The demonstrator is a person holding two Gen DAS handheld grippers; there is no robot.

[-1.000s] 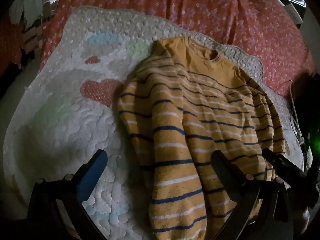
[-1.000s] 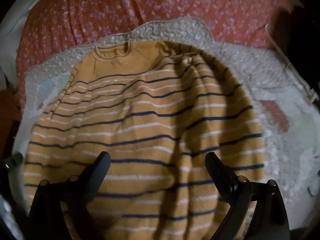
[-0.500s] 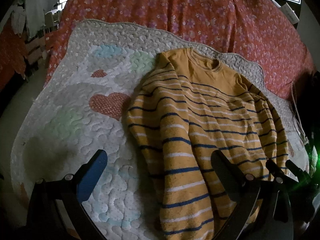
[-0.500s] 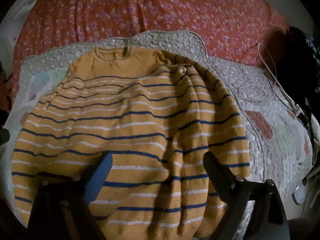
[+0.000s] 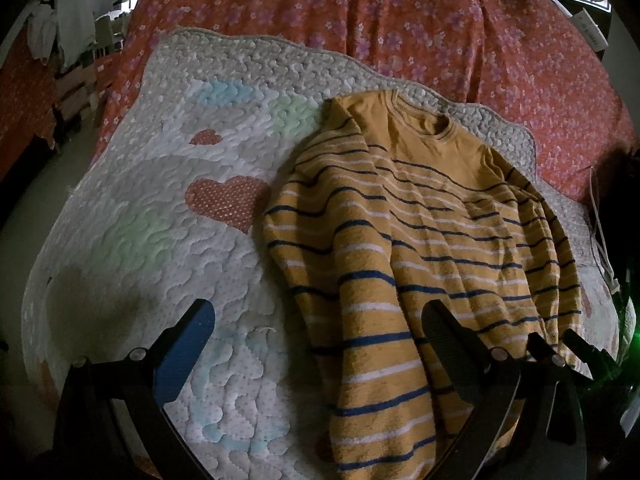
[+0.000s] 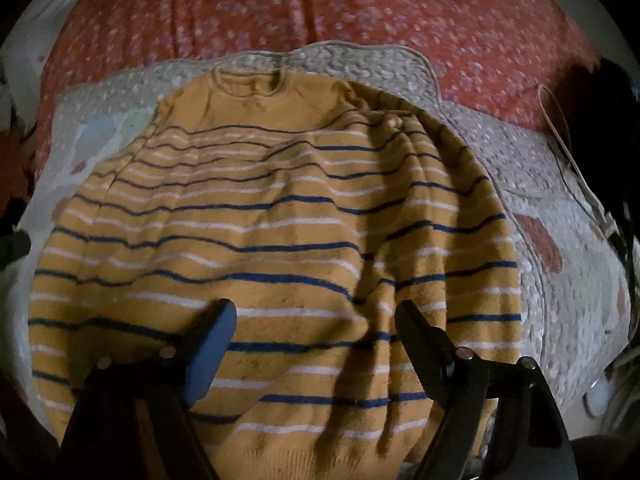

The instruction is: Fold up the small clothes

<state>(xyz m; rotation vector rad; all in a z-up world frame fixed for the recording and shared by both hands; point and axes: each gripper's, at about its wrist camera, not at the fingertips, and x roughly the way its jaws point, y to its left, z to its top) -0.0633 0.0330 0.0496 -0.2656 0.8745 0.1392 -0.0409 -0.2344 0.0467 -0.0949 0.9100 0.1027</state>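
The mustard-yellow knitted sweater with navy and white stripes (image 5: pixel 420 240) lies on the pale quilted mat with heart and cloud patches (image 5: pixel 160 220), which is spread over the bed's red floral cover (image 5: pixel 440 20). The neckline points away from both cameras. Both sleeves appear folded in over the body, and the hem lies nearest the grippers.

The left gripper (image 5: pixel 320 344) is above the sweater's left edge, fingers spread wide and holding nothing. The right gripper (image 6: pixel 316 332) is above the lower body of the sweater (image 6: pixel 280 240), fingers likewise spread and empty.

Probable next step: grasp the hem at both corners and fold it toward the neckline.

Risks:
- The thick knit may bunch if one finger catches only the top layer; the fold would then drag the sleeve out of place.
- Ridges over the right sleeve may trap a crease.
- Uneven lift between the two grippers would skew the fold.
- The white cable (image 6: pixel 568 152) at the mat's right edge could snag the right gripper.
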